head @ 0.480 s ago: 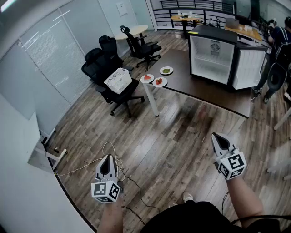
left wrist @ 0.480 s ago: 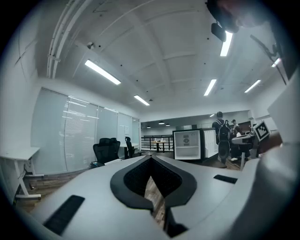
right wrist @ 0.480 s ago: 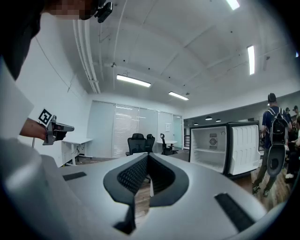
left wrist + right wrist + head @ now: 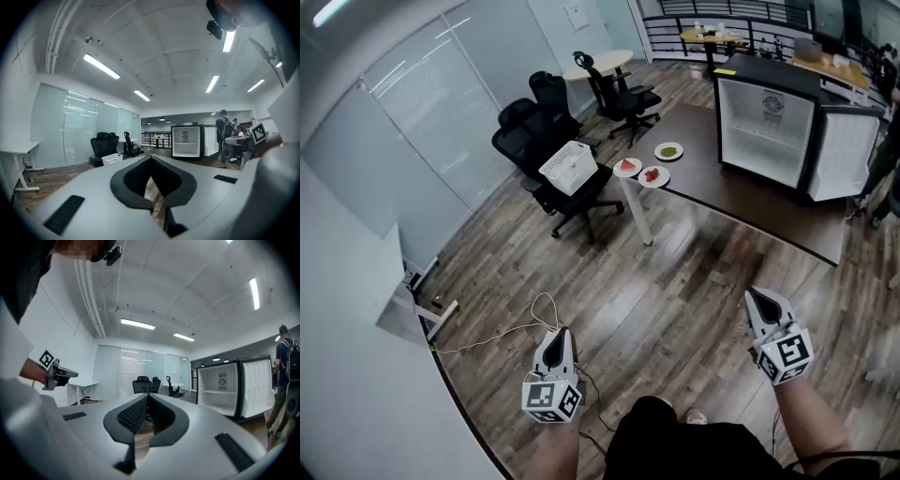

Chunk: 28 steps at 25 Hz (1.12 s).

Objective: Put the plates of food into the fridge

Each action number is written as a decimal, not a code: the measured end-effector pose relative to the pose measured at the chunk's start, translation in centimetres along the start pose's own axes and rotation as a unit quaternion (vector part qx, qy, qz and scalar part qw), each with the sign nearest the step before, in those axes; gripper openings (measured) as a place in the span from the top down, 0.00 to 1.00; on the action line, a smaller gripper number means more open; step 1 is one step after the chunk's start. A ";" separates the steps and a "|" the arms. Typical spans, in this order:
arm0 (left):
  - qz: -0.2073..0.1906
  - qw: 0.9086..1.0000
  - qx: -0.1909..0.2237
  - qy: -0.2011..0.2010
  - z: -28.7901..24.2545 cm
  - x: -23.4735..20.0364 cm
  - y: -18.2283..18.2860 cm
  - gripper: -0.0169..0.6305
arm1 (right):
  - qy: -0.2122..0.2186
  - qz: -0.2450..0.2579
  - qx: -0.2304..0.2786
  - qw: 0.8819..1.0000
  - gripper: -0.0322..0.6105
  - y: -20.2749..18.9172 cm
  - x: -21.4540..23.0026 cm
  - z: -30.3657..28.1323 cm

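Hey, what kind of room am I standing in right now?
Most likely an office or meeting room: black swivel chairs, a frosted glass partition wall, and a dark table with plates of food and an open mini fridge.

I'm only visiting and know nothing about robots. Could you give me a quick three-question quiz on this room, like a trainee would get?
1. How many plates sit on the table?
2. True or false: the fridge door is shut.
3. Where is the white basket? A: on a chair. B: on the floor. C: in the fridge.

Key: 1. Three. 2. False, it stands open. 3. A.
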State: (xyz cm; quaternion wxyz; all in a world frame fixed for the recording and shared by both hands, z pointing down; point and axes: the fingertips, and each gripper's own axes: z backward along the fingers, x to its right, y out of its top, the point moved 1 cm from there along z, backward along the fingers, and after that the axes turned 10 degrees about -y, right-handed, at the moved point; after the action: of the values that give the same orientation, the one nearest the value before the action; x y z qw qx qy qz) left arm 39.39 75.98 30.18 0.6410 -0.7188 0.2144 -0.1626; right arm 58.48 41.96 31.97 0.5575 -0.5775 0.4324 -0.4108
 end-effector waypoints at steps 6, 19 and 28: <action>0.008 1.000 -0.009 -0.012 -4.6 -1.5 0.1 0.97 | -0.017 -0.028 -0.022 0.999 0.94 -1.5 2.9 -3.7; 0.022 0.997 -0.003 -0.067 -18.3 -9.9 1.9 0.97 | -0.048 -0.042 -0.056 0.996 0.94 -3.2 2.8 -15.7; 0.025 0.993 0.004 -0.115 -27.1 -17.9 3.8 0.97 | -0.066 -0.037 -0.070 0.995 0.94 -3.3 1.0 -27.4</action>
State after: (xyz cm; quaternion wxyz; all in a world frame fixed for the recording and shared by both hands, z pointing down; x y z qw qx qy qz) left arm 9.90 61.84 30.55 0.6679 -0.7248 0.1568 -0.0632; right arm 32.74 33.11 36.41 0.5272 -0.6564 0.4013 -0.3608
